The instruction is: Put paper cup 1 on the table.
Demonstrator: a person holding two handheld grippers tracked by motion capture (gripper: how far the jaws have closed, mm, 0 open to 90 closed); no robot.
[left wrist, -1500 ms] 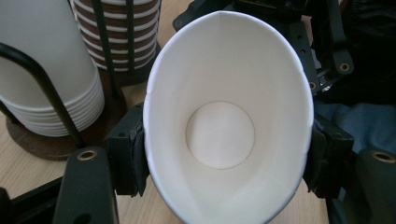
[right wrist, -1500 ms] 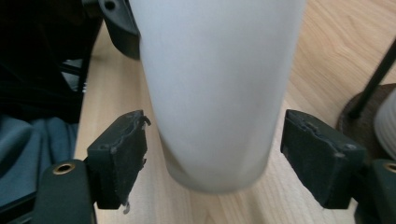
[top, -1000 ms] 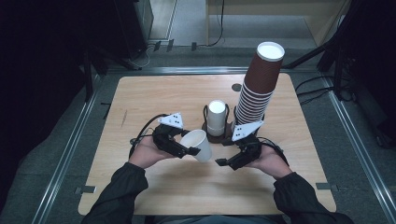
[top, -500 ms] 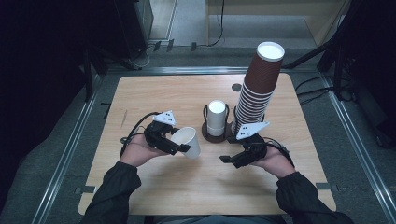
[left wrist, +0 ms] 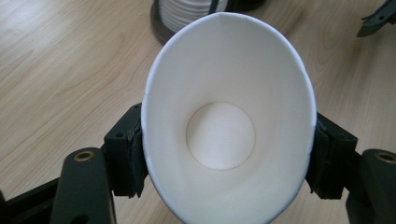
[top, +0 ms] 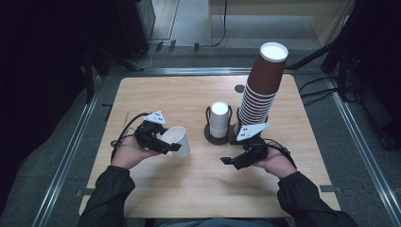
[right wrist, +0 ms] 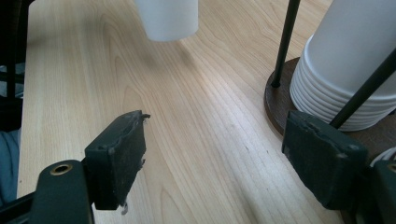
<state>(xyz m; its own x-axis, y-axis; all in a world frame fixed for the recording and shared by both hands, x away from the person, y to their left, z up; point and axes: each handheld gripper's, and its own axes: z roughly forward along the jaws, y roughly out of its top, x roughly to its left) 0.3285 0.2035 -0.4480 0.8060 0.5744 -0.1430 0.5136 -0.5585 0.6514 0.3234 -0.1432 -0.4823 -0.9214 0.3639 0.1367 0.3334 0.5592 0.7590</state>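
- Left gripper (top: 171, 147), left of the cup holder (top: 218, 137), clamps a plain white paper cup (top: 178, 140) by its squeezed rim.
- Right gripper (top: 232, 161), in front of the holder, gapes wide with nothing between its jaws.
- Brown cup stack (top: 261, 90) just right of the holder; no readable writing.

White cup (top: 178, 140), maroon ribbed stack (top: 263, 90), pale wood-grain table (top: 189, 94).

No legible text, seemingly

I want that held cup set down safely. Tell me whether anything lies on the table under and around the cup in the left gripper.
Nothing visible does. The left gripper holds the white cup over bare table; the white cup stack in its holder stands off to one side, the right gripper beyond.
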